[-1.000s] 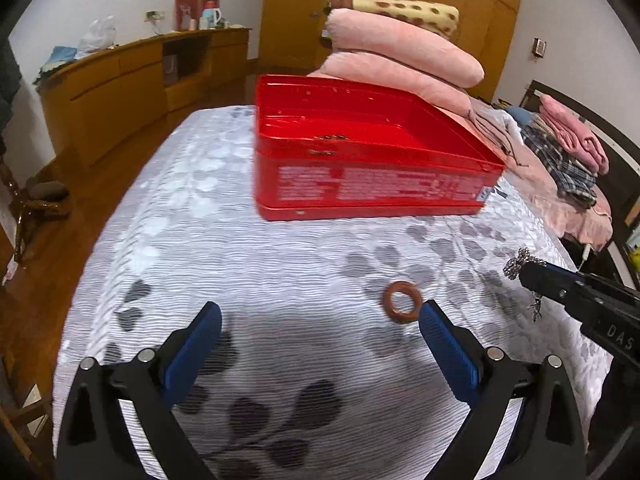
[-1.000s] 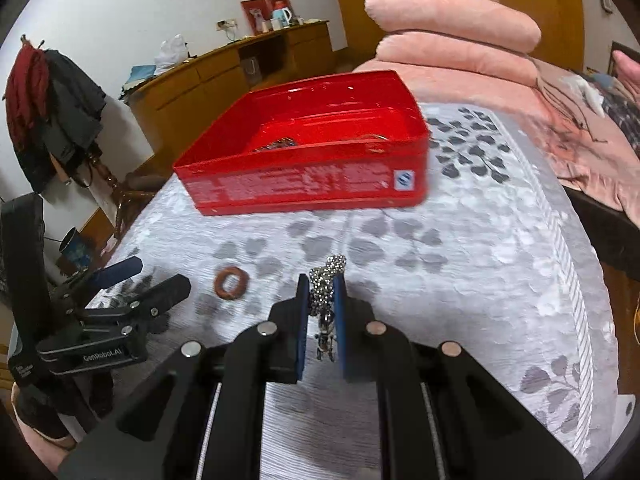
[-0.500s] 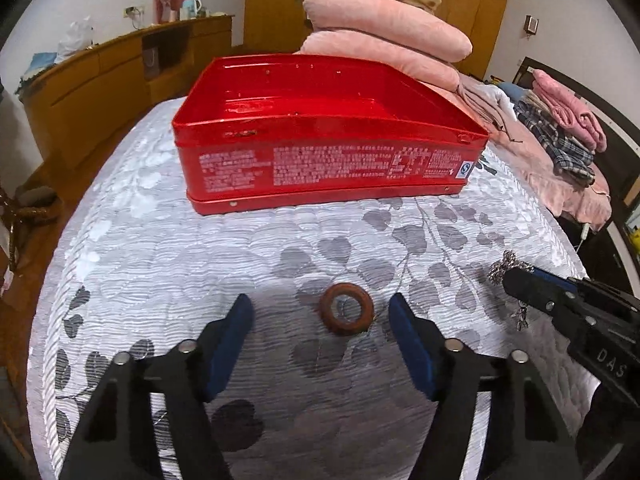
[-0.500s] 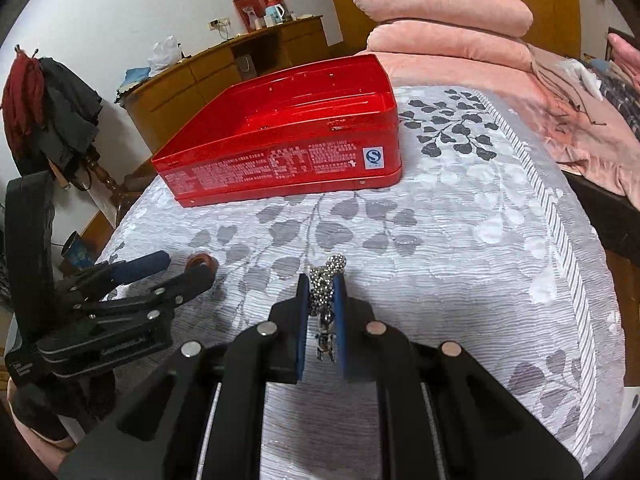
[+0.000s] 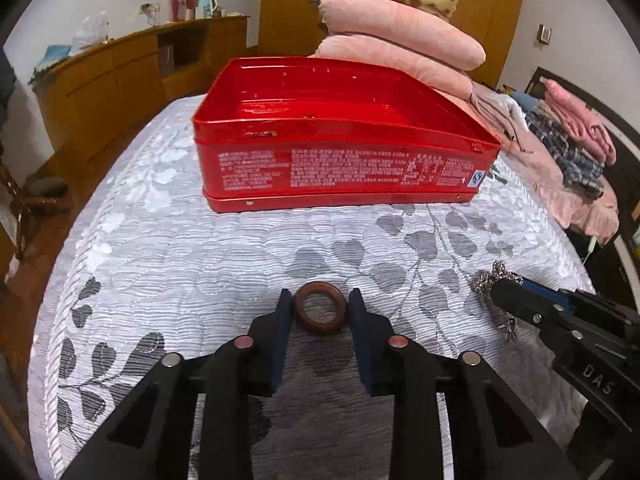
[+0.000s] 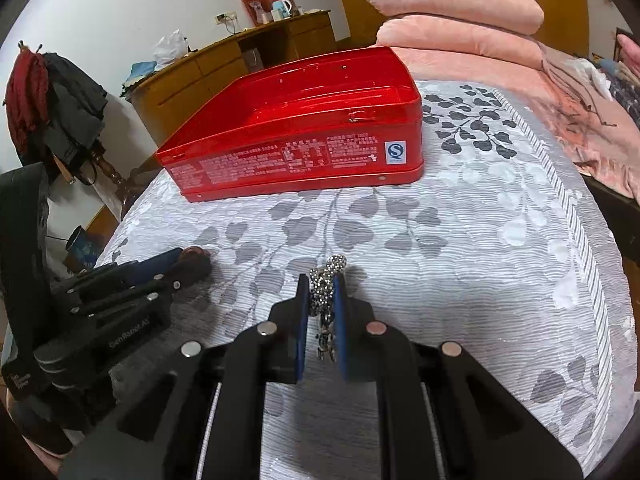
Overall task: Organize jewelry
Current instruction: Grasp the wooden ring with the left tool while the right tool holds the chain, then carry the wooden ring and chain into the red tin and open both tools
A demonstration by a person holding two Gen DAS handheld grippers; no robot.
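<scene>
A brown ring (image 5: 320,309) lies on the grey leaf-patterned bedspread, and my left gripper (image 5: 319,306) is shut on it, blue pads touching both sides. The ring also shows in the right wrist view (image 6: 196,259). My right gripper (image 6: 322,292) is shut on a silver beaded chain (image 6: 327,280), held just above the bedspread; the chain shows in the left wrist view (image 5: 491,277) at the right. An open red tin box (image 5: 340,140) sits farther back on the bed, also in the right wrist view (image 6: 296,136).
Stacked pink pillows (image 5: 400,40) lie behind the box. Folded clothes (image 5: 572,140) sit at the right edge of the bed. A wooden sideboard (image 5: 120,76) stands along the left wall. The bed edge drops off at left and right.
My left gripper moved forward to the brown ring and closed on it. My right gripper stayed shut on the chain and shifted little.
</scene>
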